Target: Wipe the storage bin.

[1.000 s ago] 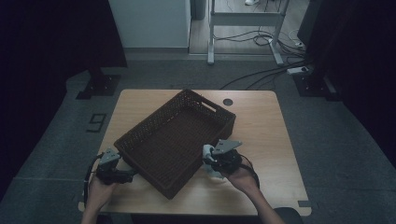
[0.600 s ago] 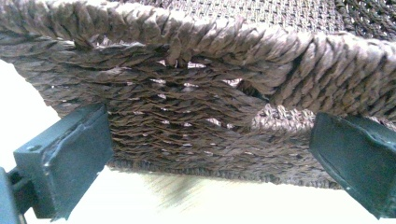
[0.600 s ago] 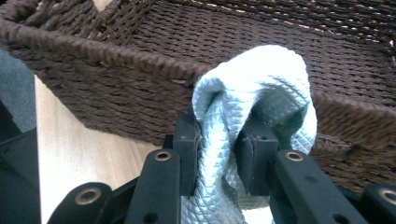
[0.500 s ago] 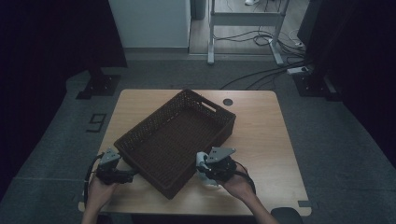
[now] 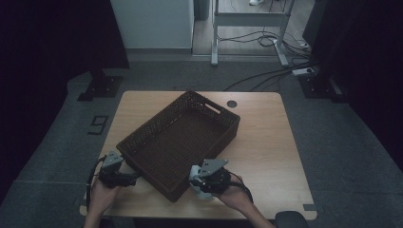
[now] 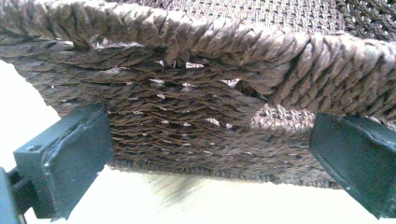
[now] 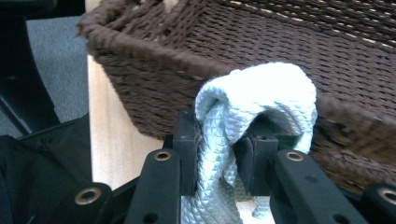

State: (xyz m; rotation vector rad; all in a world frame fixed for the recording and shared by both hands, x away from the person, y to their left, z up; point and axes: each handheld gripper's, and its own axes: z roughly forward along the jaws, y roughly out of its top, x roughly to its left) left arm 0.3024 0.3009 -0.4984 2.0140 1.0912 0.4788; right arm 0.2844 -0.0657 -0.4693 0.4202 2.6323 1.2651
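A dark brown wicker basket [image 5: 152,119] lies askew on the wooden table [image 5: 266,142], with nothing showing inside it. My left gripper [image 5: 133,178] sits at its near-left corner, open. In the left gripper view its jaws stand wide apart on either side of the woven basket wall [image 6: 196,107], around the left gripper's midpoint [image 6: 210,154]. My right gripper [image 5: 194,183] is beside the basket's near-right wall, shut on a white braided rope [image 7: 261,88]. The rope loops up over the jaws just before the basket rim [image 7: 154,51], where the right gripper [image 7: 217,154] clamps it.
A small black round grommet [image 5: 231,103] is set in the table's far side. The table's right half is bare wood. Grey carpet surrounds the table, with a metal desk frame [image 5: 247,19] and cables beyond it.
My right gripper has slid left and nearer along the basket's near-right wall, carrying the white rope. The left gripper and the basket have stayed put.
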